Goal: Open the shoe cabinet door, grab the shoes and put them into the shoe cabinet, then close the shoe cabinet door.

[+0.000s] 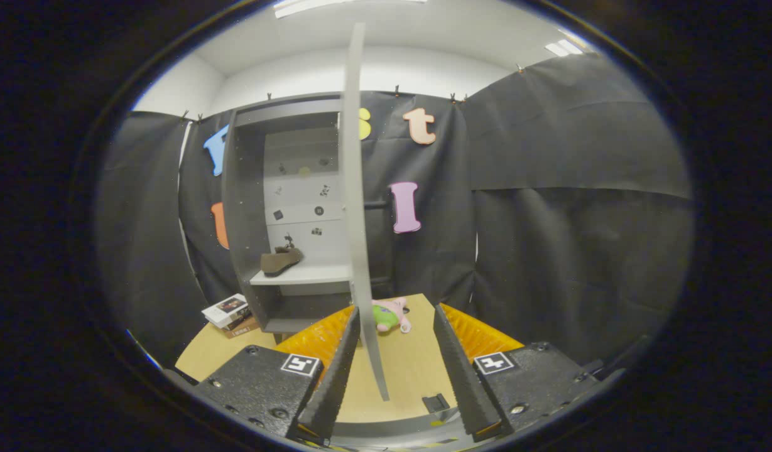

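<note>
A: Looking along the gripper (396,312) now. Fingers (335,370) spread wide, pinching nothing.

B: And between them?

A: The cabinet door (355,188), seen edge-on, swung out from the shoe cabinet (241,207). Sits closer to the left finger, touching it or just beside it; can't tell which. Well clear of the right finger.

B: Where's the shoe?

A: Brown shoe (281,260), already inside, lying on the middle shelf (304,275), toe toward the cabinet's left wall. Beyond the fingers, left of the door.

B: So probably down to closing the door?

A: Looks that way.

B: How will that door handle?

A: Thin flat panel, likely stiff and light, hinged so should swing with little force. Smooth faces, so probably slippery under a pinch. Better to push than to clamp.

B: Where to take hold?

A: At the free edge, low down where the fingers already bracket it. Press on the outer face with the right finger and sweep it toward the cabinet. Farthest from the hinge means least effort.

B: Anything in the way?

A: Pink and green plush toy (391,315) on the counter (411,370) just past the fingertips, right of the door. Stack of books (227,311) beside the cabinet base. Neither seems to lie in the door's path.
</note>
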Demonstrator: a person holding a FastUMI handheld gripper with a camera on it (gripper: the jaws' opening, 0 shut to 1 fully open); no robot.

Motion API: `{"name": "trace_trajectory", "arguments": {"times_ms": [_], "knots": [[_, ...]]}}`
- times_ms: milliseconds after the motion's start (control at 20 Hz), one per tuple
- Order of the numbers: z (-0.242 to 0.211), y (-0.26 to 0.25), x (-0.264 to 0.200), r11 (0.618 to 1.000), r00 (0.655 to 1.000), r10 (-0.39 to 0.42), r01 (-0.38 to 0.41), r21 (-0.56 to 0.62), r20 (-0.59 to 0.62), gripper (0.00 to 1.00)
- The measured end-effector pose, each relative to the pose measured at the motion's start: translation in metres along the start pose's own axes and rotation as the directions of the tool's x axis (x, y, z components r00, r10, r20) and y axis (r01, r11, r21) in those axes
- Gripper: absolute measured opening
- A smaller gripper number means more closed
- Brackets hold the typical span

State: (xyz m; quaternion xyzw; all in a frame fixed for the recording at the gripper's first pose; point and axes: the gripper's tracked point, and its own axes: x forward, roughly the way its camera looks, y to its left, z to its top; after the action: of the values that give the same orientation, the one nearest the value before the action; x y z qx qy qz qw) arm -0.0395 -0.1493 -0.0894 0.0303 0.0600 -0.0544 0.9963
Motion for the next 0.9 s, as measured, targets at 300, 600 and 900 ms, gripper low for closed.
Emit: {"name": "trace_trajectory", "arguments": {"times_ms": [300, 600, 900], "knots": [[-0.106, 0.105, 0.009, 0.988, 0.985, 0.120, -0.131, -0.084, -0.126, 0.82], [-0.201, 0.181, 0.076, 0.970, 0.945, 0.202, -0.228, -0.079, -0.256, 0.86], [-0.291, 0.229, 0.148, 0.957, 0.884, 0.247, -0.288, -0.046, -0.397, 0.86]]}}
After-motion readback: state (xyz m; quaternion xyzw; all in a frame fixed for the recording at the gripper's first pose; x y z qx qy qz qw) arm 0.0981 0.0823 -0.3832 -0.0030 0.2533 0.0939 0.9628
